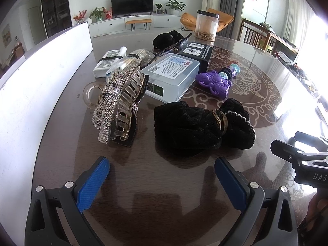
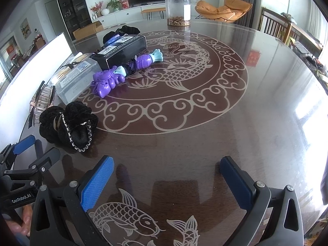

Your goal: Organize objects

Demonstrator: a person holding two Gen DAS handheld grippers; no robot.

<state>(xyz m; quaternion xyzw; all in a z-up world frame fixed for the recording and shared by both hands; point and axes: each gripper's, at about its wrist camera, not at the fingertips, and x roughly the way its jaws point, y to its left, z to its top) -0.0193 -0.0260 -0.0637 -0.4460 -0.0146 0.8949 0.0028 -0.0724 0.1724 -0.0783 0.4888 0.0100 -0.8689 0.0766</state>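
A black velvet scrunchie [image 1: 203,125] with a gold band lies on the dark table just ahead of my open left gripper [image 1: 162,176]. To its left stands a rhinestone hair claw [image 1: 119,100]. Behind them sit a clear plastic box [image 1: 174,73], a black carton [image 1: 196,53] and a purple toy [image 1: 215,81]. My right gripper [image 2: 167,176] hovers open over bare tabletop, with the scrunchie [image 2: 69,123] off to its left and the purple toy [image 2: 106,81] farther back. Both grippers hold nothing.
A white board [image 1: 41,78] borders the table's left side. A clear jar [image 2: 178,10] with a dark lid stands at the far edge. Another black fabric piece [image 1: 168,38] lies behind the carton. The patterned table [image 2: 225,102] stretches bare to the right.
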